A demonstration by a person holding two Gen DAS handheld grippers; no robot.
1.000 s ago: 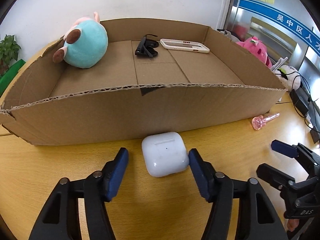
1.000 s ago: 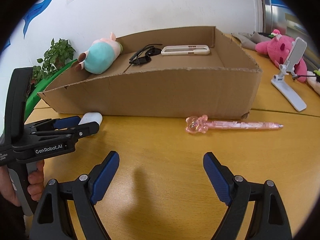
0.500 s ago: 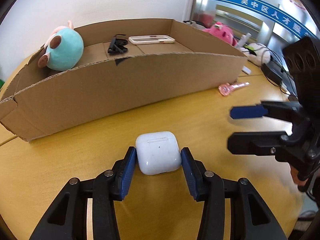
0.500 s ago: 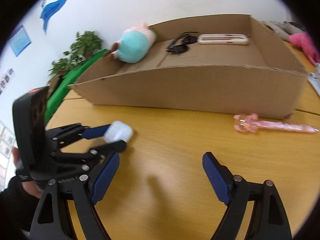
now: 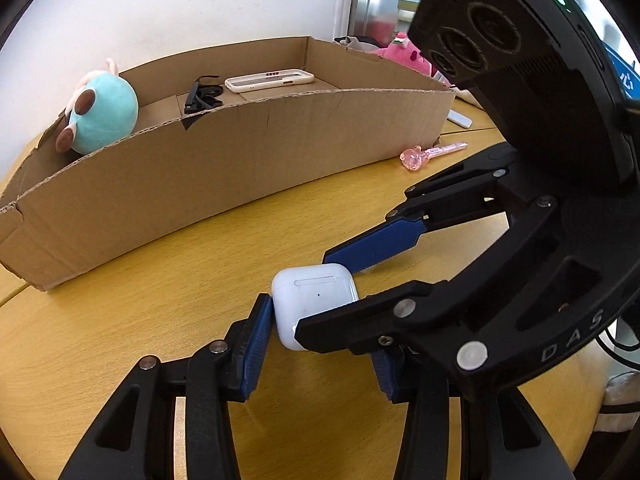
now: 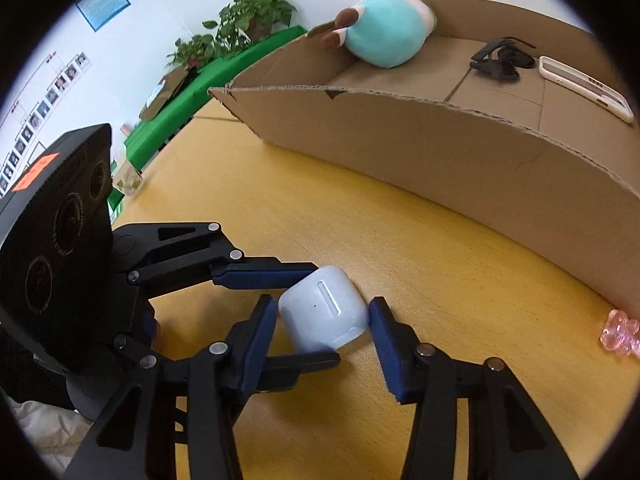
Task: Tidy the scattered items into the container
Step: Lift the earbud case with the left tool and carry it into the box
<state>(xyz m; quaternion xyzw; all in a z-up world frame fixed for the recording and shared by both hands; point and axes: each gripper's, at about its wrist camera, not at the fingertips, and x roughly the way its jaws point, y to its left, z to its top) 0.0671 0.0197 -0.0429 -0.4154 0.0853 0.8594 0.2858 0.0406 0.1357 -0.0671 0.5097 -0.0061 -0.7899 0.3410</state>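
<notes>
Now both grippers' jaws pinch the glossy white, rounded earbud case (image 5: 314, 300) crosswise.

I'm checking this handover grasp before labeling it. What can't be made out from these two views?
- Left claw: in the left wrist view, the right claw's lower finger covers its right pad's contact with the earbud case.
- Right claw: whether it grips the case or only brackets it, right wrist view.
- Pink pen: cut off by the fisheye edge.
- Phone case: markings too small.
</notes>
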